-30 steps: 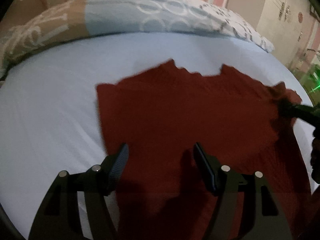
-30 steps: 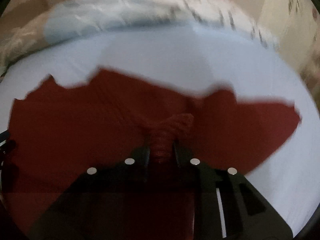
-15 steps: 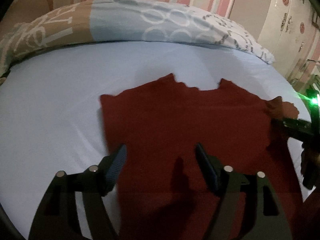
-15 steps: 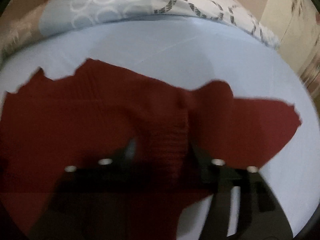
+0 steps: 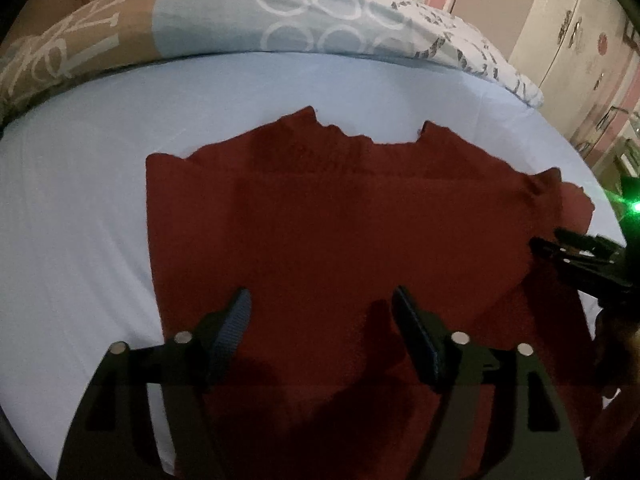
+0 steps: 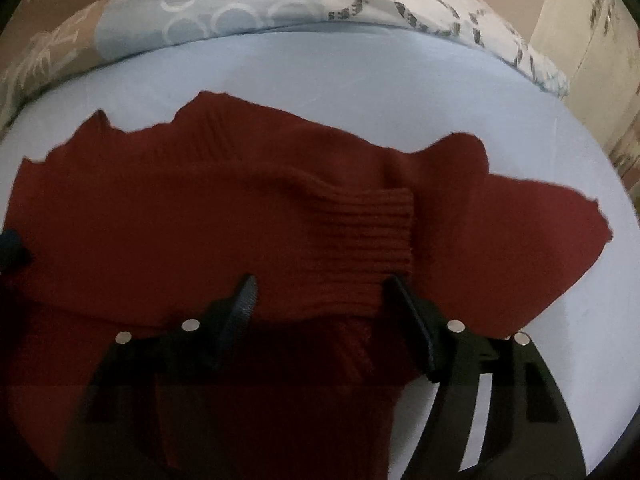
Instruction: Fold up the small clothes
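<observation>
A dark red knit sweater [image 5: 340,232] lies spread on the light blue bed [image 5: 80,220], below a patterned duvet [image 5: 280,20]. One sleeve is folded across the body, its ribbed cuff [image 6: 372,232] lying flat just ahead of the right tool [image 6: 320,296]. That tool's jaws stand apart, the left tool [image 5: 320,308] has just been opening, and neither grips cloth. The sleeve fold looks finished; the next move likely calls for taking the lower hem with both tools and folding it toward the collar.
</observation>
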`<action>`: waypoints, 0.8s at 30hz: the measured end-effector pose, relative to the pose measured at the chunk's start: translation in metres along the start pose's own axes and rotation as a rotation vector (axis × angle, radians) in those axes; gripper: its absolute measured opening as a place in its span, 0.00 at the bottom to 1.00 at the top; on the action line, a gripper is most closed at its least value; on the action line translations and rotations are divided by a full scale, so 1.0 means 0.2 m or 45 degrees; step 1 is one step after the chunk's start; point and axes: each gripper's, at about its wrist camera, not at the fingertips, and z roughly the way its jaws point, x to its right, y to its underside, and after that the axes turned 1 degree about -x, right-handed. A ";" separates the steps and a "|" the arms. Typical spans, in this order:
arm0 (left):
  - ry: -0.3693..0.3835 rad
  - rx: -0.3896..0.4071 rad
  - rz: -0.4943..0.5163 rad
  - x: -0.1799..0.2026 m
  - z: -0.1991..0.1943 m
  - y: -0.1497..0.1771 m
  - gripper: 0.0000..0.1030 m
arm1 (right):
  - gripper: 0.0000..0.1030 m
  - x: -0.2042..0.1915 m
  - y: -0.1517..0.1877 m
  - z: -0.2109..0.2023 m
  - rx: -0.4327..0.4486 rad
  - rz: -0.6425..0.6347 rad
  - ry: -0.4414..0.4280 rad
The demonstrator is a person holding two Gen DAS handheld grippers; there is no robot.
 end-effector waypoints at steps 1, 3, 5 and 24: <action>-0.017 -0.004 0.010 0.02 0.00 0.00 0.81 | 0.70 -0.01 0.00 -0.01 0.003 -0.013 0.008; -0.041 0.000 0.015 0.06 -0.04 0.00 0.88 | 0.86 0.01 0.00 -0.07 0.033 -0.005 -0.030; -0.072 0.025 0.006 0.09 -0.09 0.00 0.94 | 0.97 0.07 0.01 -0.20 0.141 0.034 -0.058; -0.234 0.137 0.049 0.72 -0.10 -0.08 0.98 | 0.84 1.42 0.29 -0.13 0.084 0.529 0.185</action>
